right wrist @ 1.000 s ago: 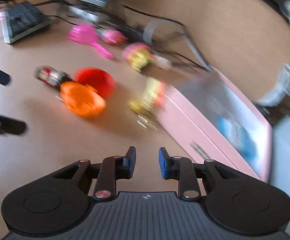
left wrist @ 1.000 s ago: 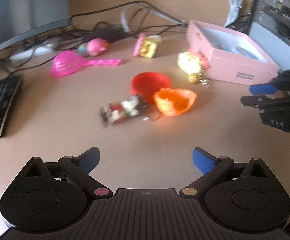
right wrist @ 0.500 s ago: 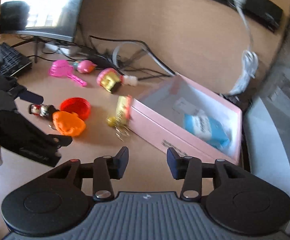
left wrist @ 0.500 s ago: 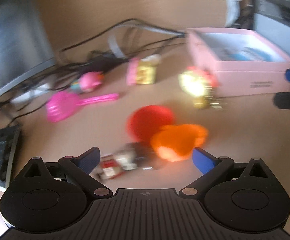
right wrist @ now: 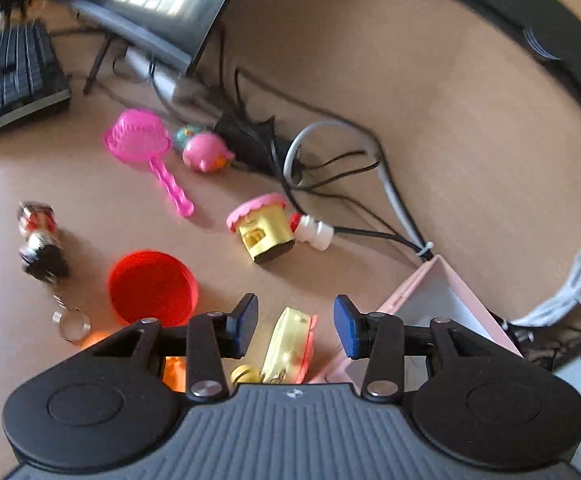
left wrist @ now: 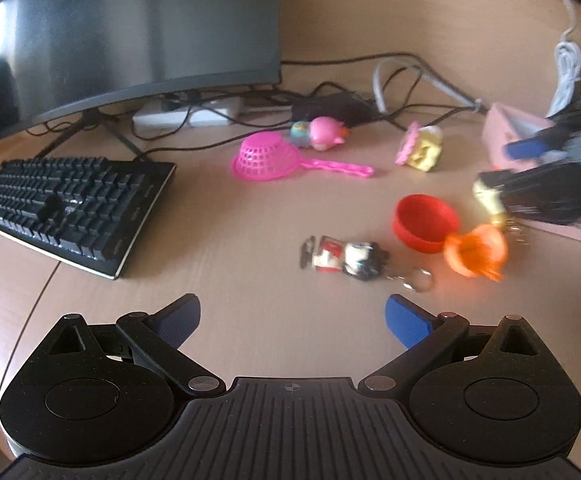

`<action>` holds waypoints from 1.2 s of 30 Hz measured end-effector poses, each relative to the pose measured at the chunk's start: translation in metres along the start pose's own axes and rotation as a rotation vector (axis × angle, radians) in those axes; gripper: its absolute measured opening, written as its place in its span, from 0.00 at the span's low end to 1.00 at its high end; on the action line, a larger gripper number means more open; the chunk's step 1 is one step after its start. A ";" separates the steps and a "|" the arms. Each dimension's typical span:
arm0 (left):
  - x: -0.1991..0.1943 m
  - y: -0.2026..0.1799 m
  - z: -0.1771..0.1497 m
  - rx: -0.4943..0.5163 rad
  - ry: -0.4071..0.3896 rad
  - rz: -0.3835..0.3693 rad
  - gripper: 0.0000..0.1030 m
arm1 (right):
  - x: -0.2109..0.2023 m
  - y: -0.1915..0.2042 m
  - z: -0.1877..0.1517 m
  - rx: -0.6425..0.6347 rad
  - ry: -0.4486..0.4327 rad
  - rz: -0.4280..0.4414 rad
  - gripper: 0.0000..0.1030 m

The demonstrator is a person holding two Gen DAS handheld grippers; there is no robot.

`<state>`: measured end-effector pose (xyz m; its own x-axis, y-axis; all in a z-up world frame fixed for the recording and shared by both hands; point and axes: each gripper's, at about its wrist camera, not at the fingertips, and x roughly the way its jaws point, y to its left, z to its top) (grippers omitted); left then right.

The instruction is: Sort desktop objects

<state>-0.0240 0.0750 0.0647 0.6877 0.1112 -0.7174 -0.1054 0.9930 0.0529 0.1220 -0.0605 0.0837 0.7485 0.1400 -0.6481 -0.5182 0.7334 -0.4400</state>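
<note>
Change since earlier frames: the right gripper (right wrist: 295,328) has been brought down over the yellow keychain toy (right wrist: 288,346) and its fingers have been spread wider; the left gripper (left wrist: 292,322) has been drawn back, so that the keyboard (left wrist: 70,208) and monitor (left wrist: 146,28) are now taken in.
Right gripper: fingers are held wide apart, nothing is gripped; the yellow keychain toy is seen between the fingertips, untouched.
Left gripper: fingers are held wide open over bare desk (left wrist: 218,240), nothing is gripped.
Yellow keychain toy: found just beside the pink box (right wrist: 442,300), at its near wall.
Red cup (right wrist: 152,286): laid on the desk, touched at one side by the orange toy (left wrist: 476,252).
Figure keychain (left wrist: 344,258): laid flat near the red cup, its ring towards the orange toy.
Pink strainer (left wrist: 264,156): placed upside down, near the pink figure (left wrist: 322,132).
Yellow and pink block toy (right wrist: 262,228): tipped on its side near the cables (right wrist: 330,168).
</note>
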 end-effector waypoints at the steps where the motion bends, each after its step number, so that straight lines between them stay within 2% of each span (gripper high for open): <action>1: -0.006 -0.001 -0.002 0.000 -0.007 -0.012 0.99 | 0.008 0.001 0.000 -0.013 0.019 -0.003 0.40; 4: -0.016 -0.003 -0.008 -0.002 -0.012 -0.042 0.99 | 0.026 0.001 -0.004 -0.025 0.071 -0.010 0.40; 6: -0.016 -0.005 -0.010 -0.001 -0.004 -0.054 0.99 | 0.024 0.004 -0.008 -0.032 0.070 -0.013 0.39; 7: -0.014 -0.006 -0.011 0.002 0.002 -0.056 0.99 | 0.020 0.007 -0.010 -0.041 0.066 0.001 0.33; 8: -0.011 -0.007 -0.012 0.006 0.010 -0.055 0.99 | 0.015 0.009 -0.012 -0.039 0.062 0.022 0.24; 10: -0.004 -0.009 -0.013 0.010 0.024 -0.056 0.99 | -0.001 0.015 -0.018 -0.043 0.052 0.067 0.19; 17: 0.014 -0.029 -0.011 0.063 0.046 -0.134 0.99 | -0.063 0.026 -0.068 -0.050 0.064 0.170 0.17; 18: 0.016 -0.034 -0.009 0.075 0.047 -0.147 0.99 | -0.072 0.028 -0.077 -0.066 0.068 0.188 0.18; 19: 0.018 -0.039 -0.008 0.088 0.046 -0.161 0.99 | -0.082 0.030 -0.087 -0.076 0.074 0.213 0.24; 21: 0.021 -0.050 -0.005 0.113 0.038 -0.189 0.99 | -0.097 0.028 -0.101 -0.060 0.087 0.243 0.37; 22: 0.022 -0.055 -0.003 0.124 0.033 -0.203 0.99 | -0.102 0.025 -0.106 -0.036 0.091 0.244 0.46; 23: 0.022 -0.059 -0.001 0.133 0.029 -0.218 0.99 | -0.106 0.021 -0.110 -0.006 0.092 0.237 0.51; 25: 0.028 -0.070 0.005 0.154 0.022 -0.242 0.99 | -0.113 0.011 -0.116 0.065 0.096 0.215 0.52; 28: 0.039 -0.083 0.014 0.164 0.029 -0.253 0.99 | -0.119 -0.008 -0.124 0.191 0.111 0.181 0.59; 31: 0.052 -0.094 0.023 0.170 0.040 -0.268 0.98 | -0.127 -0.020 -0.133 0.264 0.112 0.139 0.63; 36: 0.066 -0.100 0.027 0.252 0.015 -0.180 0.98 | -0.128 -0.027 -0.143 0.317 0.119 0.104 0.68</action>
<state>0.0518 -0.0155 0.0309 0.6683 -0.0659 -0.7410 0.1998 0.9754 0.0935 -0.0188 -0.1932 0.0896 0.6351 0.1602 -0.7556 -0.4212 0.8918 -0.1650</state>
